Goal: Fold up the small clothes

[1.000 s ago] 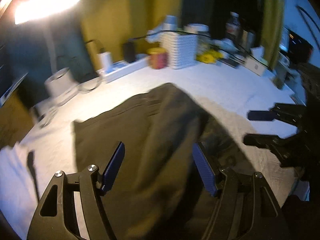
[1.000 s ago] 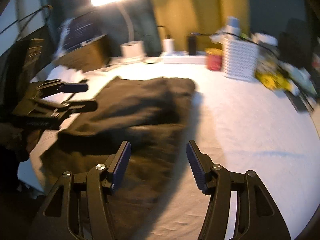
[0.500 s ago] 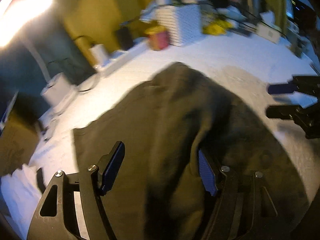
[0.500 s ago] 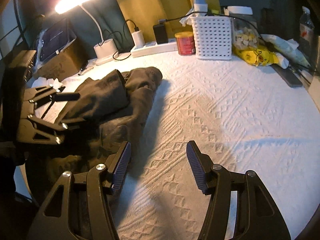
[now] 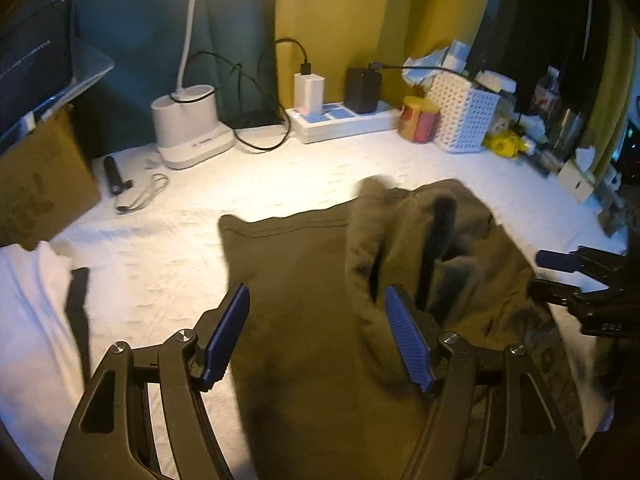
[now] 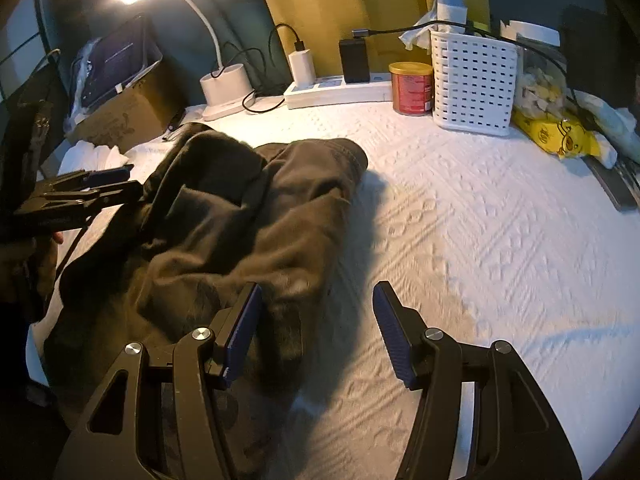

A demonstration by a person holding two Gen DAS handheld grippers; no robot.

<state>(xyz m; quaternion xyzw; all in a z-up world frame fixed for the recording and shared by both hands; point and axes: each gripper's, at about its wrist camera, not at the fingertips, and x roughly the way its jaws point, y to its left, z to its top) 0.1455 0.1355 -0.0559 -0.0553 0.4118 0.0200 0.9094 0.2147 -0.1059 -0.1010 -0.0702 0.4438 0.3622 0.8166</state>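
An olive-brown garment (image 5: 308,264) lies on the white textured table cover (image 5: 160,248). Its left part is flat and its right part is bunched into folds. My left gripper (image 5: 318,332) hangs open just above the flat part, with the cloth below its jaws and nothing pinched. In the right wrist view the garment (image 6: 248,216) is a rumpled heap at centre left. My right gripper (image 6: 318,330) stands open over the heap's near right edge, its left finger above the cloth and its right finger above bare cover. Each gripper shows in the other's view: right gripper (image 5: 538,271), left gripper (image 6: 132,182).
Along the back stand a white lamp base (image 5: 188,124), a power strip with chargers (image 5: 340,120), a red can (image 6: 412,86), a white perforated basket (image 6: 474,84) and a yellow packet (image 6: 560,136). A cardboard box (image 5: 36,184) and a white cloth (image 5: 28,300) sit at the left.
The garment has gone from spread out to bunched, with its right side heaped up. My left gripper swung left across it. My right gripper came down toward the heap's near edge.
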